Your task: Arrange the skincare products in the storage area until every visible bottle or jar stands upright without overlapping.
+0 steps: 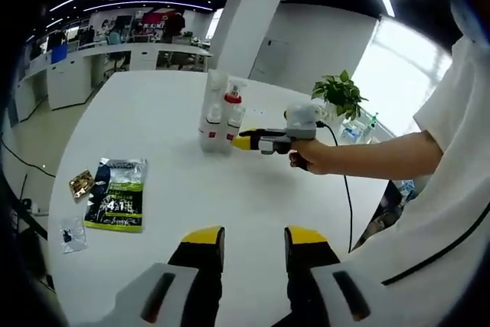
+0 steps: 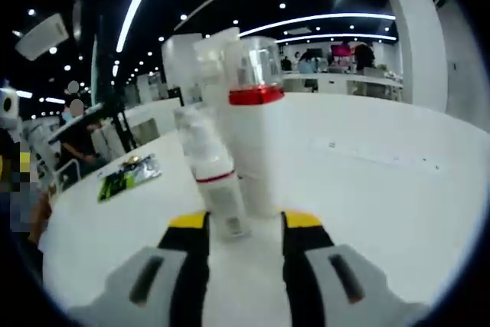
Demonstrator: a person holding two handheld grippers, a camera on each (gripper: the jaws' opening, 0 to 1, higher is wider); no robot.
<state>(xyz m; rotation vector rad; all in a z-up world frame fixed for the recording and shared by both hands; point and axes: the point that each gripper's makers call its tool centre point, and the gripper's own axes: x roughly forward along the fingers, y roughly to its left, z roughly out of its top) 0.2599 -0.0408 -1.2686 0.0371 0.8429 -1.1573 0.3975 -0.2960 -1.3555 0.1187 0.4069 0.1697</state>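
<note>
While the left gripper hovers above the round white table with its yellow-tipped jaws apart and nothing between them, the right gripper points its spread, empty jaws at a tight cluster of upright white skincare bottles. A small white bottle with a red band stands just beyond the jaw tips, beside a taller white bottle with a red collar and clear cap. Well apart from the cluster, a dark green-and-black packet lies flat on the table.

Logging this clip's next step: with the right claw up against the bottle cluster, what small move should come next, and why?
Probably ease the right claw forward and close on the small tilted bottle. It leans against the red-banded bottle, and the open jaws already flank its base. The left claw is open, far back.
</note>
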